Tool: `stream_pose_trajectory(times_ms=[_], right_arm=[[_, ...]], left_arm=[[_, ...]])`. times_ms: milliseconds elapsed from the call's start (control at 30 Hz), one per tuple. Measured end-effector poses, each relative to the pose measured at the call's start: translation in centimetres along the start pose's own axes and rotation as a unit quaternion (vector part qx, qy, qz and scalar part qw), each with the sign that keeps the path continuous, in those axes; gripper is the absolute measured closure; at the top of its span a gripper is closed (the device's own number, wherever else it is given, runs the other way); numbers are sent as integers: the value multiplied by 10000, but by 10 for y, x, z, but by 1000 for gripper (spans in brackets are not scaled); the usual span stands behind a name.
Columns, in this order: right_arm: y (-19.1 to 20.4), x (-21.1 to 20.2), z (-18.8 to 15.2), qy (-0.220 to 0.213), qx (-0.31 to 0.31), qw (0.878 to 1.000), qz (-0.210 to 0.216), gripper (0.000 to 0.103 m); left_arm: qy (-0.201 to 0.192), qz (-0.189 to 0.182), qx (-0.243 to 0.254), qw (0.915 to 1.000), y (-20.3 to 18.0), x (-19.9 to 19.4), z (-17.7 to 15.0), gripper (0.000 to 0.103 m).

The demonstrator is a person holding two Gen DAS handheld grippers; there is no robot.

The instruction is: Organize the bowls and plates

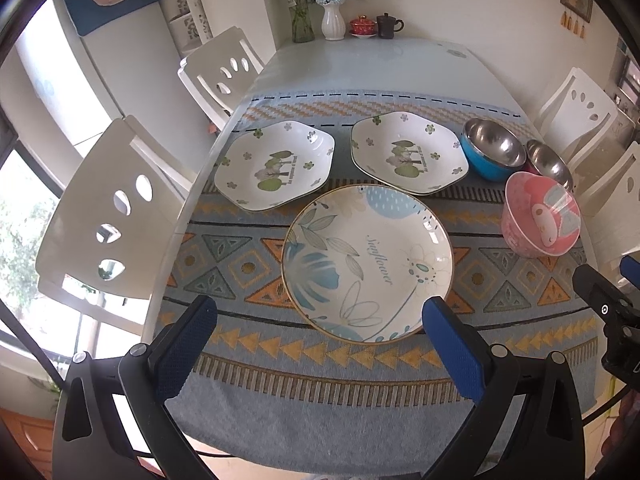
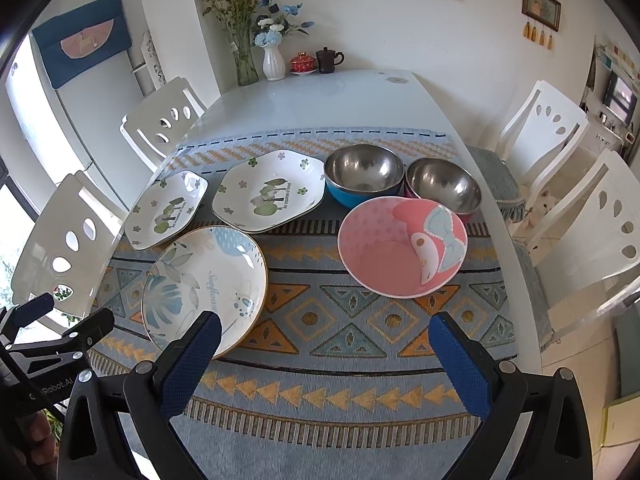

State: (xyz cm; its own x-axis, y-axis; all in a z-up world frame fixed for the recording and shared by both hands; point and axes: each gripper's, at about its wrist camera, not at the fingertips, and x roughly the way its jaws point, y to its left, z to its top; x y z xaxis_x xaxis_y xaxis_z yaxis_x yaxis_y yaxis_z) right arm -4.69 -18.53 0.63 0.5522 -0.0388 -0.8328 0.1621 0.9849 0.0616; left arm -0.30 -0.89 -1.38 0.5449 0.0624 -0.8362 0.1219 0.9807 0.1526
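A round plate with blue leaves (image 1: 368, 264) (image 2: 206, 286) lies nearest on the patterned mat. Behind it sit two white angular plates with green trees, one at the left (image 1: 276, 164) (image 2: 168, 208) and one at the right (image 1: 408, 152) (image 2: 270, 192). A blue steel bowl (image 1: 492, 152) (image 2: 362, 174), a red-sided steel bowl (image 1: 550, 164) (image 2: 444, 190) and a pink bowl (image 1: 542, 214) (image 2: 402, 246) stand on the right. My left gripper (image 1: 320, 320) hangs open just in front of the round plate. My right gripper (image 2: 324, 336) is open above the mat, near the pink bowl.
The woven mat (image 2: 320, 376) covers the near half of a white glass table (image 2: 320, 96). Vases with flowers (image 2: 274, 60), a red lidded cup (image 2: 302, 62) and a dark mug (image 2: 328, 59) stand at the far edge. White chairs (image 1: 108, 216) (image 2: 540, 128) flank both sides.
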Motion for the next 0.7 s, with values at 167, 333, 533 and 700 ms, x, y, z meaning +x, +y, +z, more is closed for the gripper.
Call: stream_pose_trajectory(times_ms=[167,333,533,700], right_arm=[[0,1,0,18,-1,10000,2,0],[0,2,0,30,-1,10000,10,0],[4,10,-3,126,-18,9999,113,0],[7,16,-8,194,100,9957,903,0]], left_arm=[[33,-30,-31,10000,1,0,0,0],[53,-114,-34,9999,1,2,-1,1],[169,-227,-69,9996,3,8,-3,1],[260,-554,-236,9978,15,18,-6,1]])
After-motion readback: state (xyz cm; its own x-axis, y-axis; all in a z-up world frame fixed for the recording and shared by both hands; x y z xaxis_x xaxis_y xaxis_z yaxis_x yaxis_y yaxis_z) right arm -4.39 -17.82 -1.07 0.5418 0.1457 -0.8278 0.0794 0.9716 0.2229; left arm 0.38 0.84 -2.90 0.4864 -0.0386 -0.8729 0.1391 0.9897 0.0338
